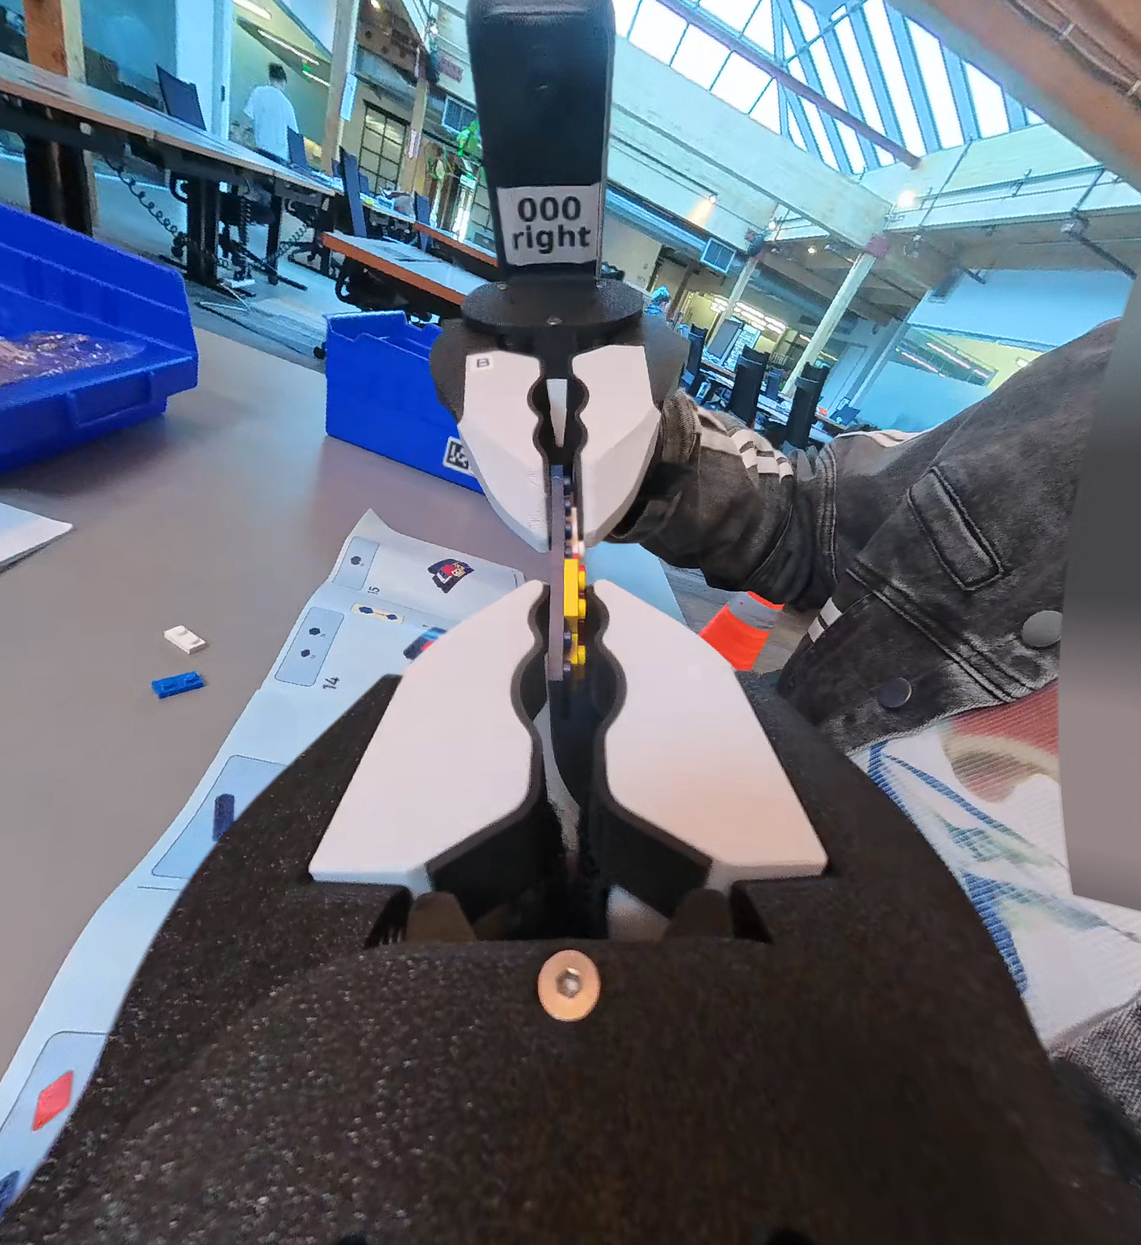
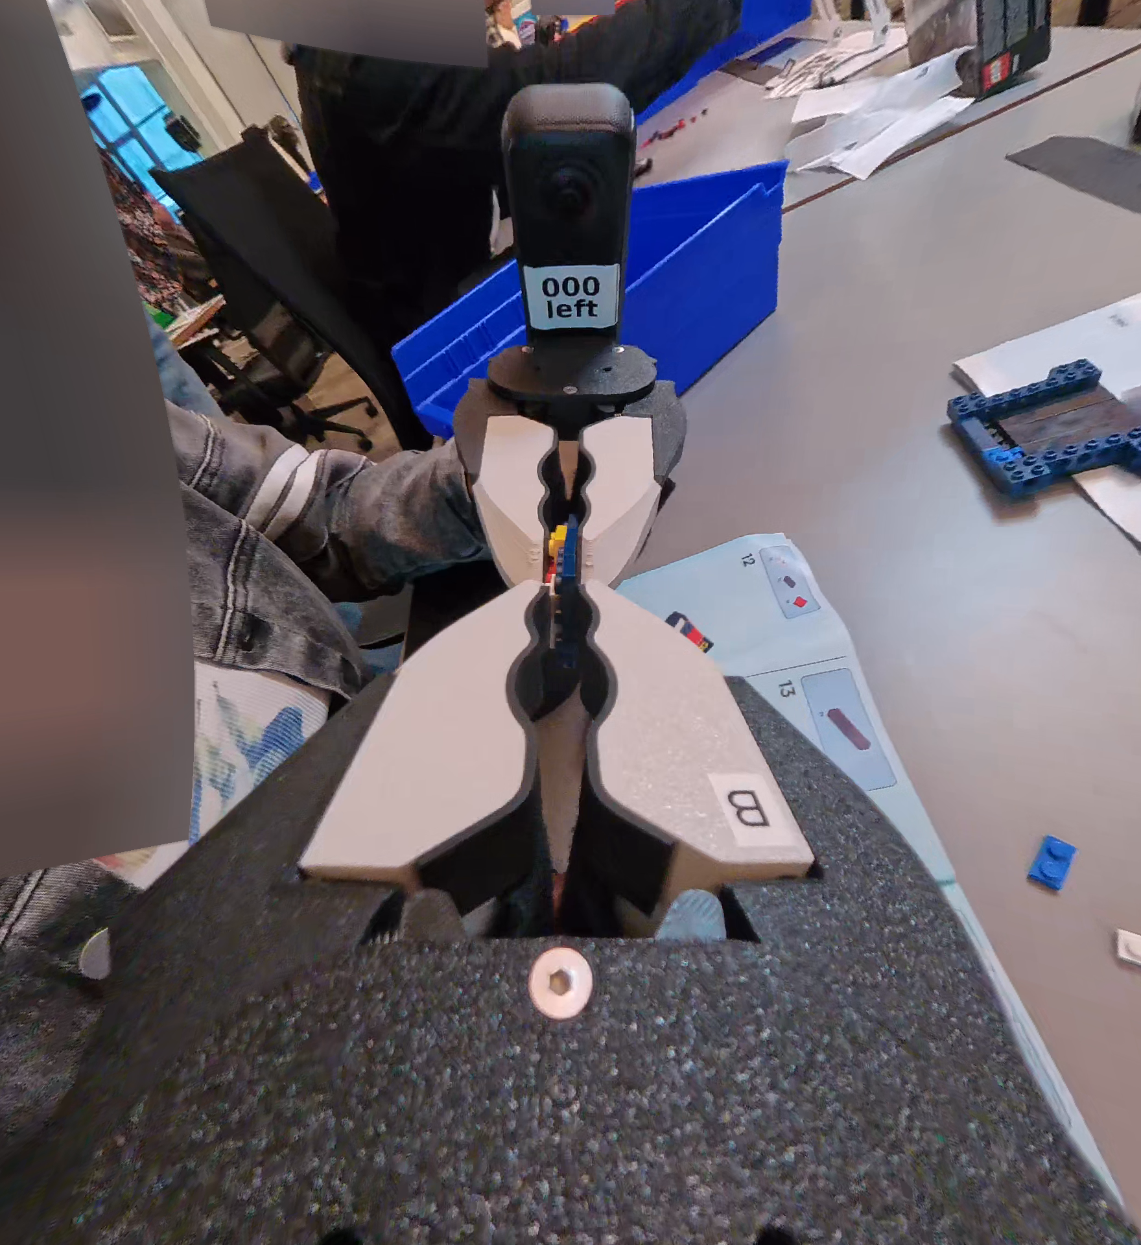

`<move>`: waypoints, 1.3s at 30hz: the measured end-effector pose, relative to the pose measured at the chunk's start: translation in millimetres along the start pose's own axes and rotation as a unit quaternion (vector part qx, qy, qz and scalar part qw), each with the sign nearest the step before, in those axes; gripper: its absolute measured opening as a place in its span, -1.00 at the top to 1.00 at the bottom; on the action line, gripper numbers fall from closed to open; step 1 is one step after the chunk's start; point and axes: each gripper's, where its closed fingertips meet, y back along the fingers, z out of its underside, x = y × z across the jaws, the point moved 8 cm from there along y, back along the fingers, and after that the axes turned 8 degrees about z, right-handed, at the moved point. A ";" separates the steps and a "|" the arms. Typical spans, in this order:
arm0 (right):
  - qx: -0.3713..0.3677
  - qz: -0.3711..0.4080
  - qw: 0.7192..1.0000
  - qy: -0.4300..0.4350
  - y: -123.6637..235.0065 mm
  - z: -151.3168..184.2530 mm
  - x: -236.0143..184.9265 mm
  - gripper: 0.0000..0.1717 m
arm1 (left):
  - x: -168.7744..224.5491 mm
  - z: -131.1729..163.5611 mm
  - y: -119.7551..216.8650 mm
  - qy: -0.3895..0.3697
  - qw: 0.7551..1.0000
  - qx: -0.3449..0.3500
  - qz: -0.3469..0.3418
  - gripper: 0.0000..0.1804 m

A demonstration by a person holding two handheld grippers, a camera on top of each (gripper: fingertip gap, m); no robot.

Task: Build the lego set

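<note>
A small brick assembly (image 1: 574, 599), a thin dark blue plate with yellow, red and white pieces on one face, is held edge-on in the air between both grippers. My left gripper (image 1: 571, 589) is shut on its near end. My right gripper (image 1: 566, 539) faces it tip to tip and is shut on the far end. In the right wrist view my right gripper (image 2: 562, 591) grips the blue plate of the assembly (image 2: 569, 549). The left gripper (image 2: 562, 569) clamps the other end, where the yellow pieces show.
An instruction sheet (image 1: 379, 606) lies on the grey table below. A loose blue plate (image 1: 177, 684) and a white piece (image 1: 185, 639) lie beside it. Blue bins (image 1: 379, 391) stand behind. A blue frame build (image 2: 1059, 431) lies to the right. A person's sleeve and an orange cone (image 1: 739, 626) are close by. Only a small space, under 4 cm, lies between the two pairs of fingers.
</note>
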 end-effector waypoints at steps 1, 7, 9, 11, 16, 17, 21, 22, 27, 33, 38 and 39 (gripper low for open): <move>-0.002 -0.002 1.000 -0.005 -0.3 0.5 1.7 0.93 | -1.4 0.9 0.1 0.006 1.000 0.003 -0.001 0.91; 0.076 -0.082 0.986 -0.124 2.1 -15.2 14.7 0.27 | -13.8 2.3 8.3 0.114 0.987 0.111 0.040 0.91; 0.157 -0.060 0.976 -0.142 4.0 -18.9 24.1 0.28 | -18.6 1.4 14.2 0.133 0.977 0.162 0.036 0.91; 0.204 -0.042 0.966 -0.150 -2.6 -14.7 28.3 0.38 | -20.4 -0.5 18.5 0.136 0.969 0.205 0.032 0.91; 0.280 -0.021 0.945 -0.167 -31.5 -0.9 26.1 0.53 | -21.7 -2.6 26.6 0.130 0.950 0.283 0.009 0.91; 0.283 -0.018 0.945 -0.163 -33.5 -0.7 25.3 0.58 | -22.2 -1.4 27.0 0.133 0.948 0.289 0.004 0.91; 0.288 0.010 0.947 -0.143 -35.5 -0.9 26.7 0.69 | -21.4 0.0 24.6 0.132 0.945 0.299 -0.001 0.91; 0.290 0.009 0.946 -0.145 -36.4 -0.4 27.2 0.71 | -21.0 0.6 23.1 0.129 0.947 0.293 -0.004 0.91; 0.298 -0.012 0.942 -0.151 -38.3 3.0 27.7 0.92 | -21.5 2.7 21.3 0.117 0.955 0.273 -0.024 0.91; 0.293 -0.009 0.949 -0.117 -34.5 1.8 23.7 0.93 | -17.1 0.2 19.0 0.083 0.963 0.254 -0.033 0.91; 0.318 -0.022 0.939 -0.128 -40.7 4.0 24.1 0.80 | -18.7 1.6 19.3 0.109 0.951 0.286 -0.028 0.91; 0.324 -0.017 0.938 -0.126 -42.5 4.9 23.7 0.85 | -18.5 1.8 19.2 0.107 0.951 0.290 -0.030 0.91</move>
